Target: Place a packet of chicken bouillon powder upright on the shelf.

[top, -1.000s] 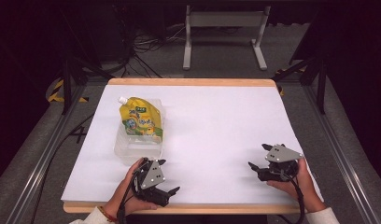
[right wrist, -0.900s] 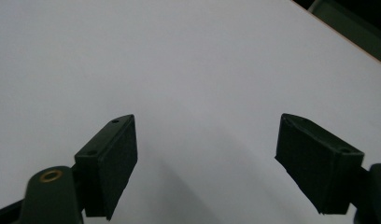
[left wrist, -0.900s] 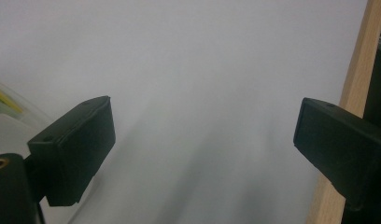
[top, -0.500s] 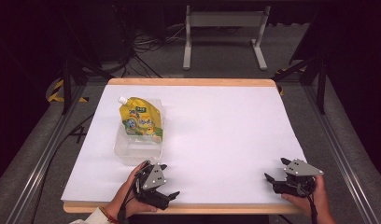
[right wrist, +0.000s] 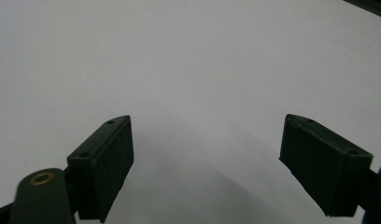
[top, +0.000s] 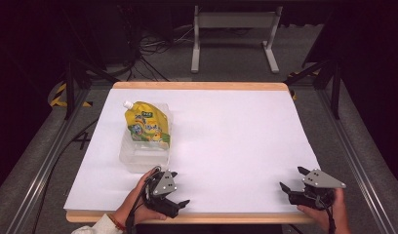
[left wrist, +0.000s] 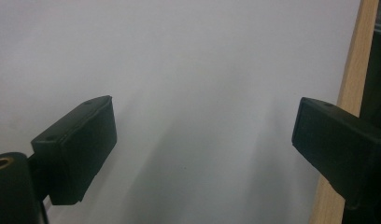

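Yellow pouch (top: 147,125) on clear container (top: 143,156), left gripper (top: 175,202) and right gripper (top: 290,181) fingers released.

pouch (top: 147,125) – yellow spouted refill bag w/ green-blue print, white cap at top-left corner, lying flat & tilted, spout end toward far side | tub (top: 138,160) – clear plastic container, upright, under pouch, pouch resting across its top | loc – left half of white table (top: 236,141), near side of mid

pouch (top: 146,126): yellow with green and a white cap
box (top: 143,157): see-through
table (top: 236,141): white top, light wood edge
left gripper (top: 175,204): black, grey plate
right gripper (top: 290,181): black, grey plate
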